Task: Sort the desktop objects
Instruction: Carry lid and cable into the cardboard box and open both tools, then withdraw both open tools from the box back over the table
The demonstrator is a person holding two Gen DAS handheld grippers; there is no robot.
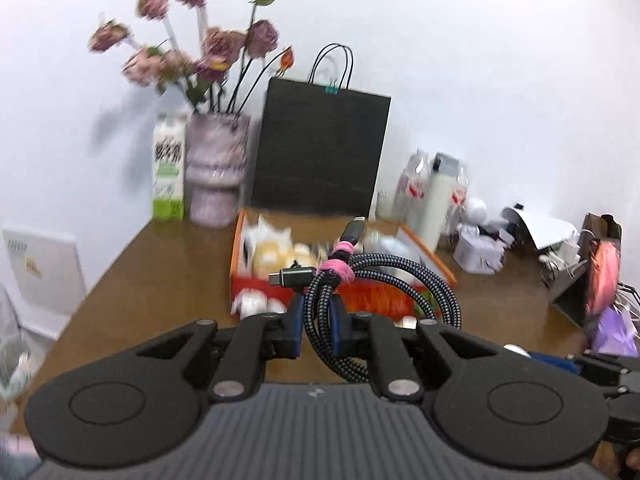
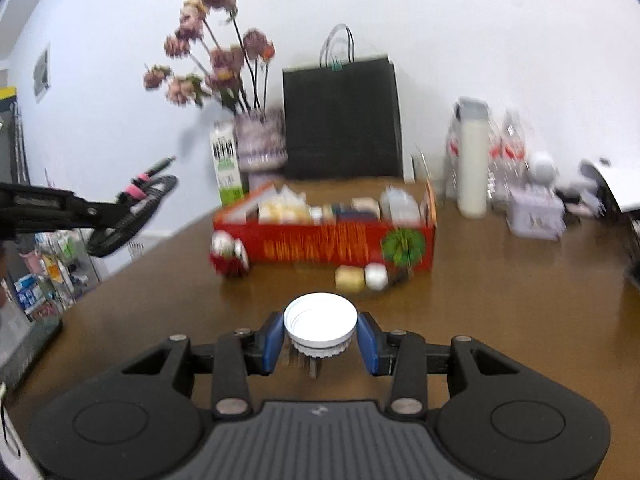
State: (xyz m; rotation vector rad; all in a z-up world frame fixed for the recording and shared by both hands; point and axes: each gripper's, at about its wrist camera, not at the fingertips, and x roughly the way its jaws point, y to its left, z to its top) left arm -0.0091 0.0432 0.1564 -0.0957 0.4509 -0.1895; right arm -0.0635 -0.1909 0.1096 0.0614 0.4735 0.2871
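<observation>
My left gripper (image 1: 318, 320) is shut on a coiled black braided USB cable (image 1: 400, 280) tied with a pink strap, and holds it above the brown table in front of the red-orange box (image 1: 360, 296). It also shows at the left of the right wrist view (image 2: 132, 208). My right gripper (image 2: 320, 340) is shut on a white bottle cap (image 2: 320, 320), held just above the table in front of the red box (image 2: 320, 236), which holds several small packets.
A black paper bag (image 1: 320, 148), a vase of dried roses (image 1: 216, 168) and a green carton (image 1: 168, 168) stand behind the box. A white bottle (image 2: 474, 168) and small white items stand at the right. Small cubes (image 2: 360, 278) and a red-white object (image 2: 230, 254) lie before the box.
</observation>
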